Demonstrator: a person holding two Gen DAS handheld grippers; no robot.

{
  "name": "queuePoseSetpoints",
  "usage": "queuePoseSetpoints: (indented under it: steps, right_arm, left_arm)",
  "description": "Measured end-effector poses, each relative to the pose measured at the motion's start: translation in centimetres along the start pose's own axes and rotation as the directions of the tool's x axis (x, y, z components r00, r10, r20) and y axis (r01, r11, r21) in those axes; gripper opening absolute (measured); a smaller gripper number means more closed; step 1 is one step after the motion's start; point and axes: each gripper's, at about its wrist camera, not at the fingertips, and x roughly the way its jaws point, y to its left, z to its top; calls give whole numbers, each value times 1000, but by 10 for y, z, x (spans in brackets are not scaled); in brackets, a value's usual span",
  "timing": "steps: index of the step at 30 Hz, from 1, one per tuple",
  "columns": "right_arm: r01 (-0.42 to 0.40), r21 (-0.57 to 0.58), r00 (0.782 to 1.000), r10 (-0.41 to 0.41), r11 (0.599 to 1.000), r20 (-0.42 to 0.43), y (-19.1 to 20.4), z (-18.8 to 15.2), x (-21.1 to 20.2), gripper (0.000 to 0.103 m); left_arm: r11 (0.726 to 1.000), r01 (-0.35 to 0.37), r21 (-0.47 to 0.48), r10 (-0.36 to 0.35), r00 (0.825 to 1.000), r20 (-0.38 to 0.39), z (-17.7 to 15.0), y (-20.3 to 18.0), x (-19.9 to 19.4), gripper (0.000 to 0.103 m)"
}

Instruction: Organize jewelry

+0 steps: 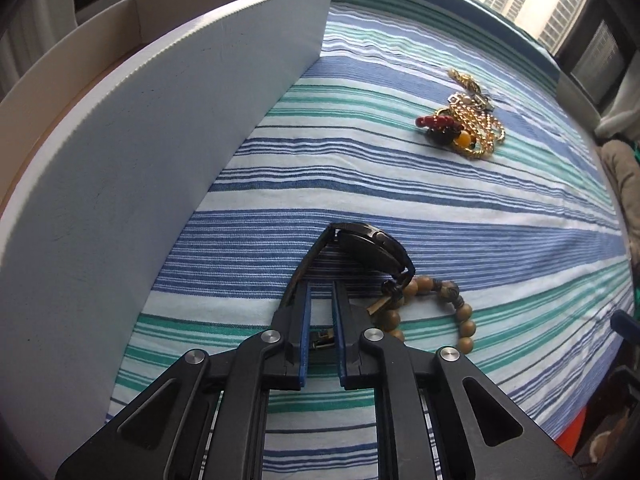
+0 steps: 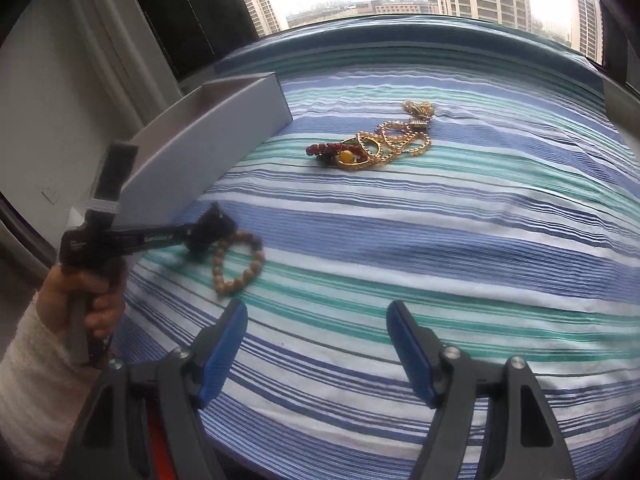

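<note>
A black watch (image 1: 370, 246) stands on edge on the striped sheet. My left gripper (image 1: 323, 286) is shut on it: its clasp is pinched between the blue pads and the band runs down outside the left finger. A wooden bead bracelet (image 1: 466, 314) lies just right of the fingers, touching the watch. From the right wrist view, the left gripper (image 2: 208, 228) sits beside the bead bracelet (image 2: 256, 258). A tangle of gold chains and red beads (image 1: 464, 124) (image 2: 384, 144) lies farther back. My right gripper (image 2: 316, 305) is open and empty over bare sheet.
An open white box (image 1: 160, 120) (image 2: 208, 136) stands along the left side of the bed. The blue, green and white striped sheet (image 2: 440, 240) covers the surface. A hand (image 2: 92, 292) in a white sleeve grips the left tool. A window lies beyond the far edge.
</note>
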Motion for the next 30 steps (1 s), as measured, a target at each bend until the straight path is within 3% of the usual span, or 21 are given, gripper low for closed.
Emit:
queuePoseSetpoints:
  steps: [4, 6, 11, 18, 24, 30]
  right_arm:
    - [2, -1, 1000, -2, 1000, 15, 4, -6, -6, 74]
    - [-7, 16, 1000, 6, 1000, 17, 1, -8, -8, 74]
    - [-2, 40, 1000, 2, 999, 18, -7, -14, -11, 74]
    - [-7, 50, 1000, 6, 999, 4, -8, -14, -3, 74]
    - [17, 50, 1000, -17, 999, 4, -12, 8, 10, 74]
    - [-67, -66, 997, 64, 996, -50, 26, 46, 53, 73]
  left_arm:
    - [1000, -10, -18, 10, 1000, -6, 2, 0, 6, 0]
    - [998, 22, -50, -22, 1000, 2, 1, 4, 2, 0]
    - [992, 94, -83, -84, 990, 110, 0, 6, -43, 0]
    - [981, 173, -85, -151, 964, 221, -1, 9, -107, 0]
    - [977, 162, -136, -123, 958, 260, -10, 35, -140, 0]
    - [968, 141, -208, -84, 962, 261, -27, 67, -147, 0]
